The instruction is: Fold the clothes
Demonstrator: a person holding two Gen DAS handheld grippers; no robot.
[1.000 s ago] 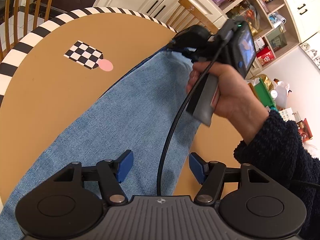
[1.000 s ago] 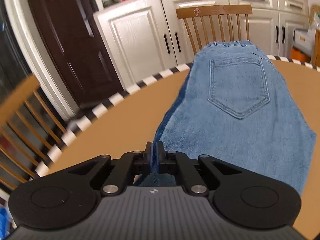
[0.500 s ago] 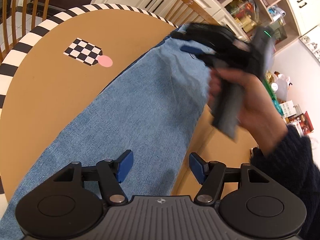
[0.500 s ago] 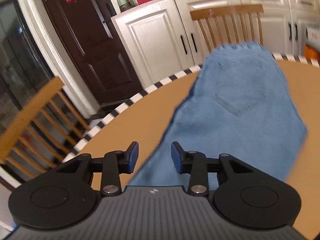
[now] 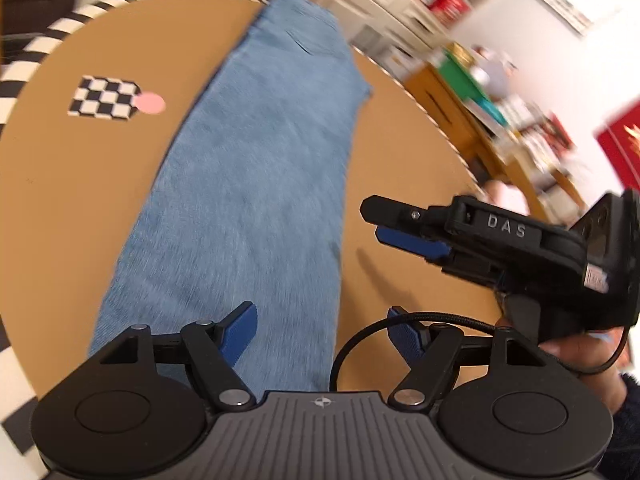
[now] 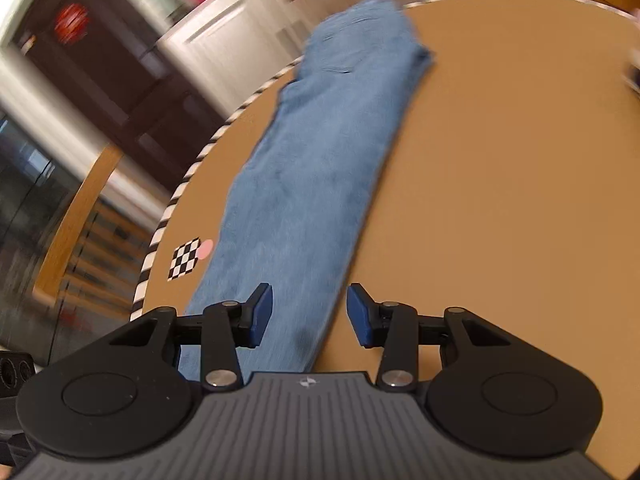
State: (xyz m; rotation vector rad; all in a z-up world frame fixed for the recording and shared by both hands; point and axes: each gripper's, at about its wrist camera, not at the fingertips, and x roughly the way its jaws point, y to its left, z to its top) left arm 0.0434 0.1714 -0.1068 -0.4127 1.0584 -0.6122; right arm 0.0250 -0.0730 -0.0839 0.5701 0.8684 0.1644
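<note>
**Jeans laid long, both tools free above the leg end**

Jeans (image 5: 256, 184) lie flat along the round table (image 5: 400, 152), already doubled lengthwise into one narrow strip — waistband and pocket at the far side, leg end near the cameras and running off the near rim. The left gripper (image 5: 322, 334) hangs over that near end with its blue pads spread wide and nothing between them. The right gripper (image 6: 308, 314) is likewise wide and empty, sitting just above the strip's right edge; in the left view it shows from the side, over bare tabletop beside the denim.

Judging by this, the lengthwise fold is done and the crosswise fold is next. That would call for each tool to pinch a corner of the leg end and carry it toward the waistband, keeping the edges in line.

Room is good to the right of the strip — open brown tabletop. To the left, a checkered marker (image 5: 105, 98) with a pink dot sits near the denim, and the striped table rim is close behind it. Both views are blurred, so finer seams cannot be read.
</note>
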